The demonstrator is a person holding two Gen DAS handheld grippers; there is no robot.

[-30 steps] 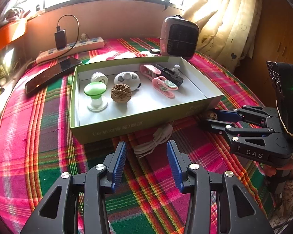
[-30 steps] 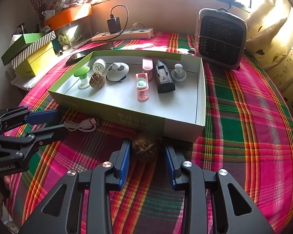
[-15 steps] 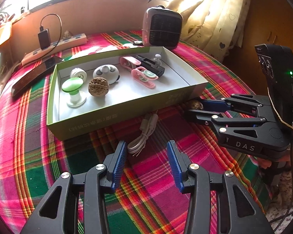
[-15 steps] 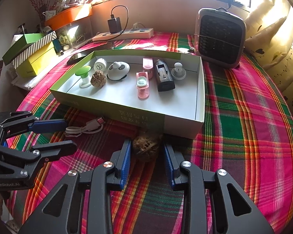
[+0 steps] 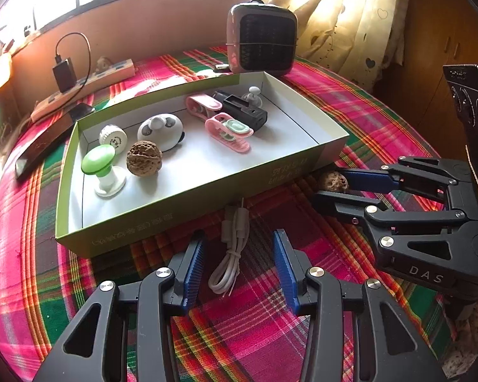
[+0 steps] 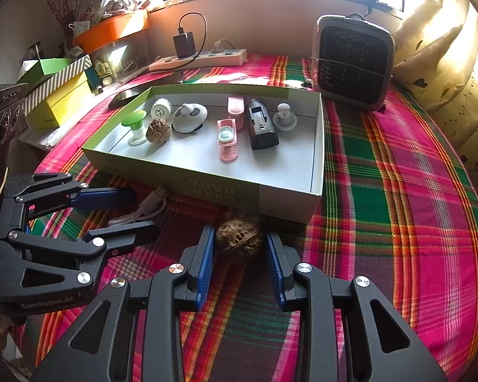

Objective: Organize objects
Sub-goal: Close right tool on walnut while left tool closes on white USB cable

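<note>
Walnut [image 6: 238,244], brown and deeply wrinkled, lies on the plaid tablecloth [image 6: 398,207] just outside the near wall of the green-edged box [image 6: 204,187], close to that box's near right corner. The right gripper [image 6: 239,264] has its jaws spread, one blue pad on each side of the nut; whether the pads touch its shell is hard to tell. From the left wrist view the same walnut [image 5: 334,182] shows only in part, tucked behind a blue finger of the right gripper [image 5: 341,187].

A second walnut [image 5: 144,158] sits inside the box [image 5: 188,203] toward its left end, beside a green-capped knob [image 5: 102,172], a white round cap [image 5: 112,135] and a white panda-faced gadget [image 5: 161,127]. Two pink clips [image 5: 229,132] and a black gadget [image 5: 245,113] lie toward the right end.

The left gripper [image 5: 238,270] has its jaws spread over a bundled white cable [image 5: 231,254] that lies before the box's near wall; the pads stand apart from it. The printing on that wall is too blurred to read.
</note>
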